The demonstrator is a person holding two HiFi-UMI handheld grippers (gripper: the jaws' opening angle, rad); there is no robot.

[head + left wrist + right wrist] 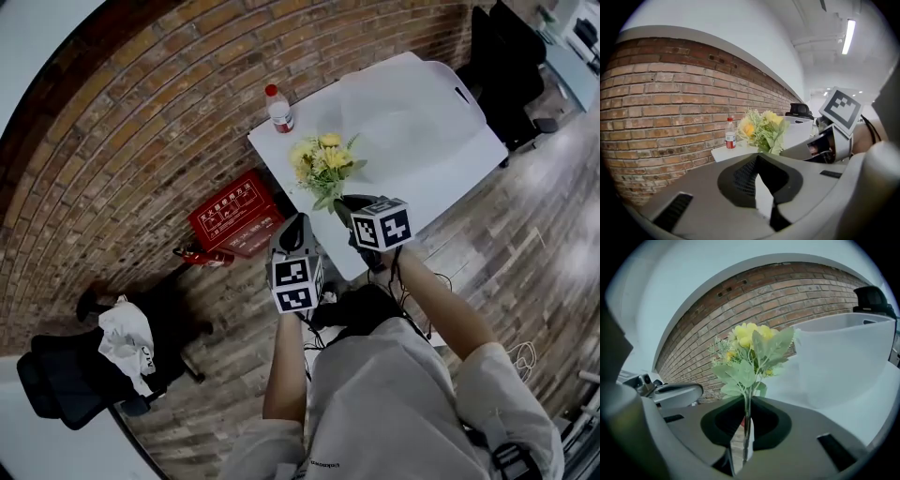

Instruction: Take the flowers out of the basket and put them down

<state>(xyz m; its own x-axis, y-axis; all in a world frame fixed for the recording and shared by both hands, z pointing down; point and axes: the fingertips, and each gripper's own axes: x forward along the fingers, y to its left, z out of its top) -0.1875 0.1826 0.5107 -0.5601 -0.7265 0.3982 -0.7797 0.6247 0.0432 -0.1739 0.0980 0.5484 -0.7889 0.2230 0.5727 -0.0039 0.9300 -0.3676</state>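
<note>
A bunch of yellow flowers with pale green leaves [323,164] stands upright over the near edge of the white table [450,178]. My right gripper [345,208] is shut on its stems. In the right gripper view the thin stems [746,413] run down between the closed pads [743,441], and the blooms [747,341] rise above. The large white basket [412,103] sits on the table behind the flowers, and nothing shows inside it. My left gripper [295,227] hangs beside the table's near corner, left of the flowers, shut and holding nothing [764,199].
A water bottle with a red cap [278,108] stands at the table's far left corner by the brick wall. A red crate [230,216] lies on the floor to the left. A dark chair draped with clothes [94,361] stands at the lower left.
</note>
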